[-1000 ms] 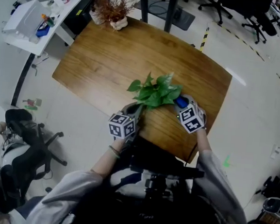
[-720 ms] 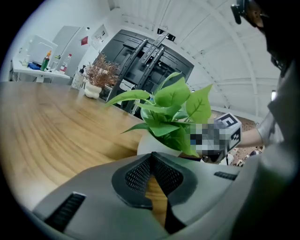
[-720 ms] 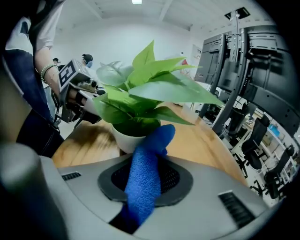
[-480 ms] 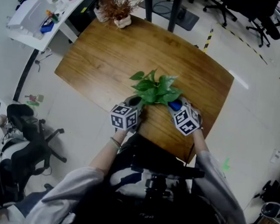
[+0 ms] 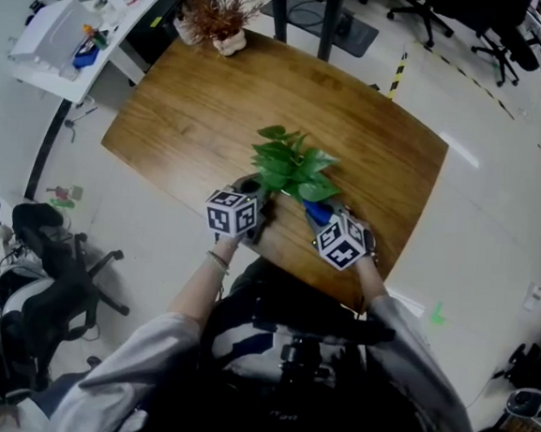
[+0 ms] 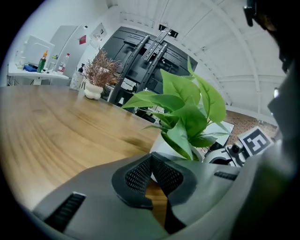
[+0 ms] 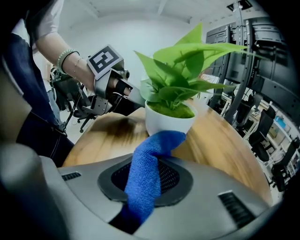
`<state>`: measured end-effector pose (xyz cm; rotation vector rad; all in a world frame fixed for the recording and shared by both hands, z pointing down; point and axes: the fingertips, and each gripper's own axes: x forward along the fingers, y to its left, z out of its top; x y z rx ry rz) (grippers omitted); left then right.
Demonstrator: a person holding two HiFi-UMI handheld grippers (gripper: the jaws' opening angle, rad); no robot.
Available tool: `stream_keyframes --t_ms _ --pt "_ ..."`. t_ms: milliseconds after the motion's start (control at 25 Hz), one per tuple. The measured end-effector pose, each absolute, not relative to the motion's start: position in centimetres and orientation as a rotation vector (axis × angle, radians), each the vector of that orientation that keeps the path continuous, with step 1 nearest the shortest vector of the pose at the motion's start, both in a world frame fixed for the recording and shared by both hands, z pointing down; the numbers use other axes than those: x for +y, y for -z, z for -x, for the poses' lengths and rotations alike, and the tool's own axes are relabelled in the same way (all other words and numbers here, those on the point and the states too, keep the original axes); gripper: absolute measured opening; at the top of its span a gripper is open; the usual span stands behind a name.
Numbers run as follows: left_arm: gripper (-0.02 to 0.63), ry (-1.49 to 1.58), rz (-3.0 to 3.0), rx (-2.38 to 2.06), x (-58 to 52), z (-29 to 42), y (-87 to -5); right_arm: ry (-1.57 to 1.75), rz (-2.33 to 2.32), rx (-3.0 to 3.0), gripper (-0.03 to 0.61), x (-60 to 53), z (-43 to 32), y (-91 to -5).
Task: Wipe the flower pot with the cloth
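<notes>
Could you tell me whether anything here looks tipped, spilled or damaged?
Nothing stands out. The flower pot stands upright on the table, no soil shows around it, and the blue cloth sits clamped in the right gripper.

My left gripper [image 6: 151, 159] and right gripper [image 7: 151, 165] are built alike: smooth grey moulded shells, each jaw faced with a dark pad [image 6: 136, 180] of fine mesh texture, and short ribbed slots [image 6: 65, 208] let into the casing. Each gripper carries a marker cube [image 5: 231, 214] printed with black-and-white squares. I wear light grey sleeves [image 5: 134, 377], a pale beaded bracelet [image 7: 65, 56] on my left wrist, and dark blue trousers [image 7: 33, 108] with a stitched seam. A black rig [image 5: 317, 332] of bars sits at my chest.
</notes>
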<state>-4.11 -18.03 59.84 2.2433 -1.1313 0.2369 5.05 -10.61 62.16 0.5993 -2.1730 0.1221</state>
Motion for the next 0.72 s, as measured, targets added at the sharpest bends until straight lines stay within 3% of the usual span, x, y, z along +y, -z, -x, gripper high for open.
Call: stream_keyframes --t_ms 440,720 --pt "0.003 -0.191 -2.246 -1.189 -14.6 3.6 -58.7 -0.131 -0.762 -2.152 0.081 -14.3 -10.4 -60.6" --pt "0.003 -0.19 -2.255 -1.161 -14.2 2.1 -58.5 0.073 -0.647 -2.209 0.081 -18.2 -8.1 -57.8"
